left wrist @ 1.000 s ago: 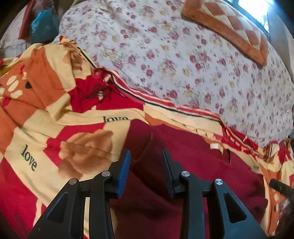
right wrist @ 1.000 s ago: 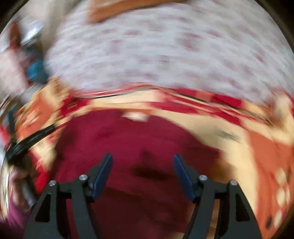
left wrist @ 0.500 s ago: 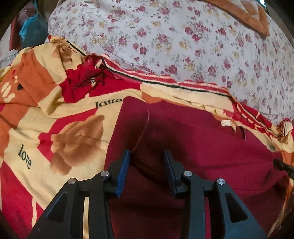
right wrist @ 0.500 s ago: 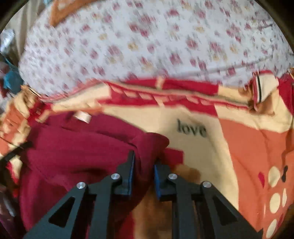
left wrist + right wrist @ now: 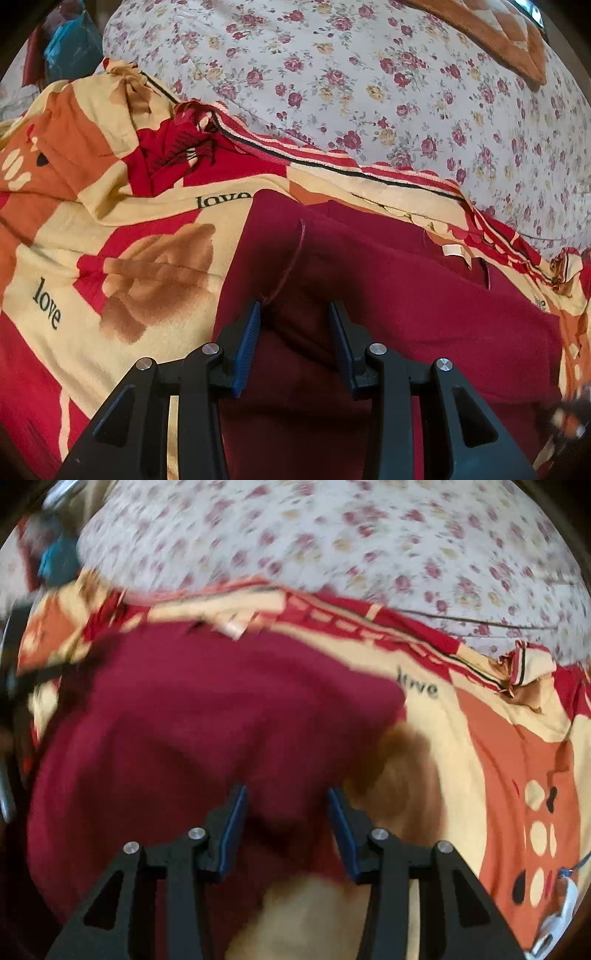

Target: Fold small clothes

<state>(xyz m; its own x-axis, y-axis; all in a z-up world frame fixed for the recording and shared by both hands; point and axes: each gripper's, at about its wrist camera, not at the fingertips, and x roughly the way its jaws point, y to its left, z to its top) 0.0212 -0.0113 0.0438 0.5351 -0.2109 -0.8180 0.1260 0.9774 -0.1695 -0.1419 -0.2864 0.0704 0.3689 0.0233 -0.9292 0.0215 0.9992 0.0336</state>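
A dark red garment (image 5: 388, 295) lies spread on a red, orange and cream "love" blanket (image 5: 110, 258), with a small cream label (image 5: 452, 251) near its far edge. My left gripper (image 5: 295, 332) is open and hovers low over the garment's left part, with a fold seam running up from between the fingers. In the blurred right wrist view the garment (image 5: 207, 716) fills the left and middle. My right gripper (image 5: 286, 823) is open over the garment's near right edge, holding nothing.
A white flowered bedsheet (image 5: 369, 74) covers the bed beyond the blanket. An orange checked pillow (image 5: 498, 40) lies at the far right. A blue bag (image 5: 70, 40) sits at the far left. The blanket (image 5: 498, 757) extends right of the garment.
My right gripper was shut on the garment's right corner half a second ago; it has opened and the cloth lies flat again. My left gripper has stayed open and barely moved.
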